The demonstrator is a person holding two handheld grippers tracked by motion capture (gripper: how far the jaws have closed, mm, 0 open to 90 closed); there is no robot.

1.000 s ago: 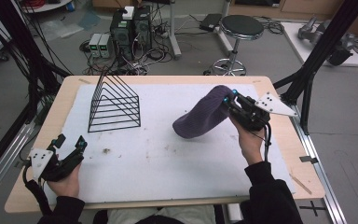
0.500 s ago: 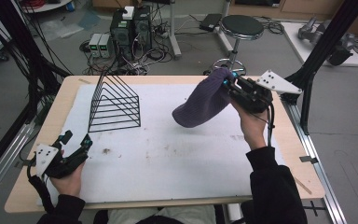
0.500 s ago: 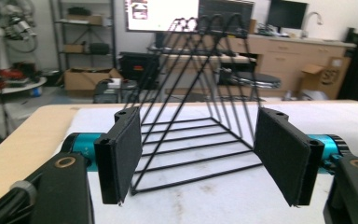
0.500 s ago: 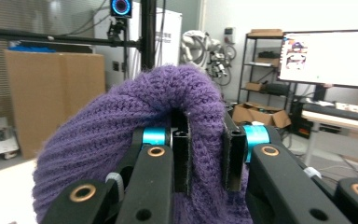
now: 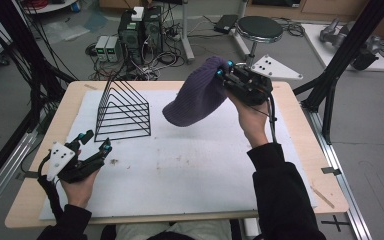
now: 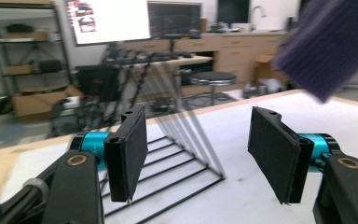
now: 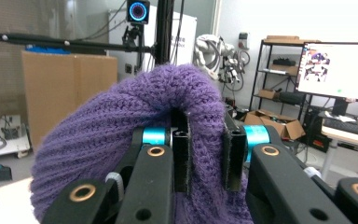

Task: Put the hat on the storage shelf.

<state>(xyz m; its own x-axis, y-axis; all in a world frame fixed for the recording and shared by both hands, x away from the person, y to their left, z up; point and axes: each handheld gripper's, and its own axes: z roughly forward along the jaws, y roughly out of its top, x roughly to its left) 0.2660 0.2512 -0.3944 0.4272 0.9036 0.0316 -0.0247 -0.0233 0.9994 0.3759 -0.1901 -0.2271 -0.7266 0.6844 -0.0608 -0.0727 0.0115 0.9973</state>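
Purple knit hat (image 5: 196, 95) clamped in right tongs (image 5: 223, 75) above table; left tongs (image 5: 96, 142) apart, just narrowing, empty.

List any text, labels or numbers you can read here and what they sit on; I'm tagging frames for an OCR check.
None can be read.
Monitor in the right gripper view: coloured window content, too small to read.
Screen in the left gripper view: blurred.
Purple knit beanie, wire rack, grey gripper plates: no lettering seen.

The knit hat (image 5: 196, 94) is purple and ribbed; the wire rack (image 5: 122, 111) black; the counter (image 5: 290, 150) tan under a white mat (image 5: 190, 170).
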